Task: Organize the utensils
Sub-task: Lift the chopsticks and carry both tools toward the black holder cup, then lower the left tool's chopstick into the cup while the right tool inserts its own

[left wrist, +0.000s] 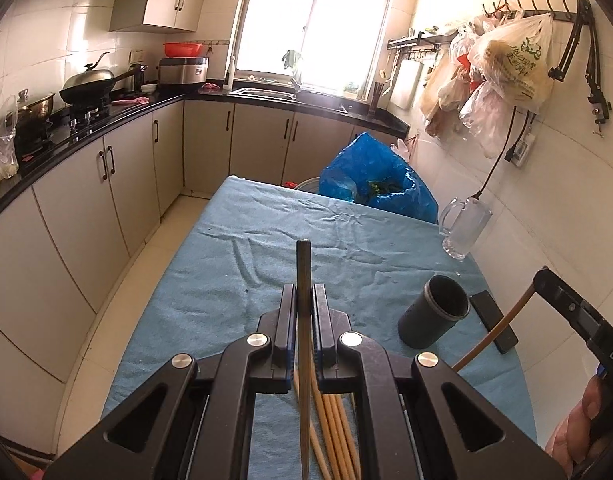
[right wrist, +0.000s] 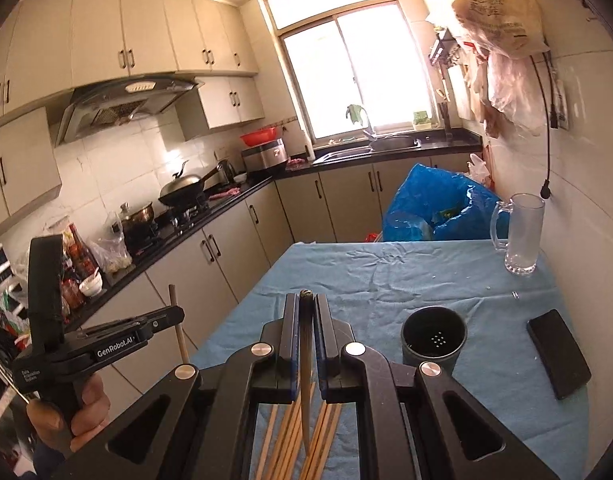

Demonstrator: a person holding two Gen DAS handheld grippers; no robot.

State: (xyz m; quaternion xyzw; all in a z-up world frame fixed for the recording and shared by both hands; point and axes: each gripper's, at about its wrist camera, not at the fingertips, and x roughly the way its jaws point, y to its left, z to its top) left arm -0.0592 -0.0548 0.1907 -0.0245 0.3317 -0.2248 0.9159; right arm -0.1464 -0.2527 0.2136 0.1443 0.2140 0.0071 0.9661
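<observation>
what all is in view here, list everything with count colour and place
chopsticks: several, pale wood, loose on the cloth below the grippers
held chopsticks: two, brown, one in each gripper
holder: one, dark grey, upright and empty on the cloth
phone: one, black, flat to the right of the holder
mug: one, clear glass, far right corner of the table
cloth: one, blue, covering the table
bag: one, blue plastic, behind the table
wok: one, dark with a steel lid, on the stove
left gripper: black, shut on a chopstick
right gripper: black, shut on a chopstick
</observation>
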